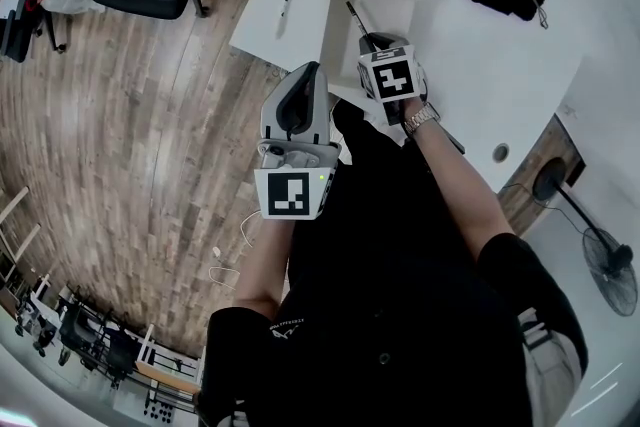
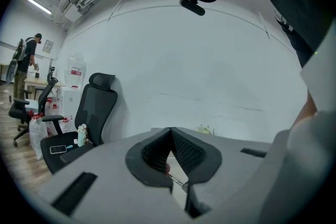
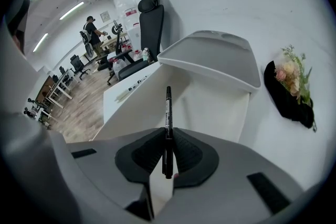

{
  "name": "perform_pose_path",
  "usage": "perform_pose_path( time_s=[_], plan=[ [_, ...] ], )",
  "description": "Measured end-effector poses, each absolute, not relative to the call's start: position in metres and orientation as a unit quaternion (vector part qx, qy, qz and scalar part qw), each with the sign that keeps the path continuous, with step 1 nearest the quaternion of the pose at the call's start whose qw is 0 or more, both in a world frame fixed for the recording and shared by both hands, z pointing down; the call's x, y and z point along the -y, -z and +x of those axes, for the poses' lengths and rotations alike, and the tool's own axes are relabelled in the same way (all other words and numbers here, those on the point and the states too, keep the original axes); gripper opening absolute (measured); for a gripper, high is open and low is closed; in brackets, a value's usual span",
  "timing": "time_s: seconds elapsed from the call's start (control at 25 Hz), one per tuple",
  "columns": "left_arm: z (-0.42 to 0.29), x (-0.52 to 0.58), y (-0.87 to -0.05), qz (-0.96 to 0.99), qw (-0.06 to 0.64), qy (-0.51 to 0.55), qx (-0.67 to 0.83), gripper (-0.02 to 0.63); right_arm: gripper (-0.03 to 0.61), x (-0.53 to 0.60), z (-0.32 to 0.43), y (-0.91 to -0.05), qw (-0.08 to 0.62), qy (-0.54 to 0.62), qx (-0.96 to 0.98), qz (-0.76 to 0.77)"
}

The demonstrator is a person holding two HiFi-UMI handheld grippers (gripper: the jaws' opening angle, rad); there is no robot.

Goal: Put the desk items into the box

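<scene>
While right hand-held gripper (image 3: 167, 136) pinches pen (image 3: 168, 107) near box (image 3: 215, 99), left hand-held gripper (image 2: 171, 132) shut

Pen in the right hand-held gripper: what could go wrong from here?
1. The right hand-held gripper pinches the pen near one end, so most of it sticks out; it may pivot or slip.
2. Its tip points toward the box under the raised lid; it could catch either.

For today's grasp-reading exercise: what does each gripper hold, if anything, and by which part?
The right gripper clamps a black pen near one end; most sticks out ahead. The left gripper is shut, empty.
</scene>
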State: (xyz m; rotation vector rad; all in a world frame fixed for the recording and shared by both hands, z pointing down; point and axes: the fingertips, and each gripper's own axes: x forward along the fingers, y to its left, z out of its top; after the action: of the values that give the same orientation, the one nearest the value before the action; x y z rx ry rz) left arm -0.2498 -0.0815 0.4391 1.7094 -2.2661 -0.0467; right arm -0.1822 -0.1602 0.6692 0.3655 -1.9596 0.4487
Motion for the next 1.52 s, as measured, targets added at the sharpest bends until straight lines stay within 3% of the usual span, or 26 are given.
perform_pose_path(
  time_s=[0.28,0.48,0.56,0.64,1.52],
  plan=[
    [-0.254,0.071,-0.439,0.587,0.151,0.018,0.795,0.008,0.045,0.159,-0.188,-0.672,0.527,-0.189,0.814,0.157],
    [-0.257,0.061,-0.439,0.583,0.151,0.019,0.799,0.008,0.094,0.157,-0.186,-0.671,0.524,-0.184,0.815,0.166],
    [-0.258,0.058,-0.438,0.584,0.150,0.019,0.798,0.008,0.072,0.158,-0.185,-0.666,0.516,-0.182,0.818,0.178],
    [-0.259,0.055,-0.435,0.586,0.148,0.020,0.797,0.008,0.003,0.159,-0.185,-0.659,0.505,-0.181,0.822,0.190],
    [-0.243,0.074,-0.383,0.672,0.092,0.014,0.735,0.008,-0.002,0.178,-0.165,-0.523,0.367,-0.185,0.865,0.287]
  ],
)
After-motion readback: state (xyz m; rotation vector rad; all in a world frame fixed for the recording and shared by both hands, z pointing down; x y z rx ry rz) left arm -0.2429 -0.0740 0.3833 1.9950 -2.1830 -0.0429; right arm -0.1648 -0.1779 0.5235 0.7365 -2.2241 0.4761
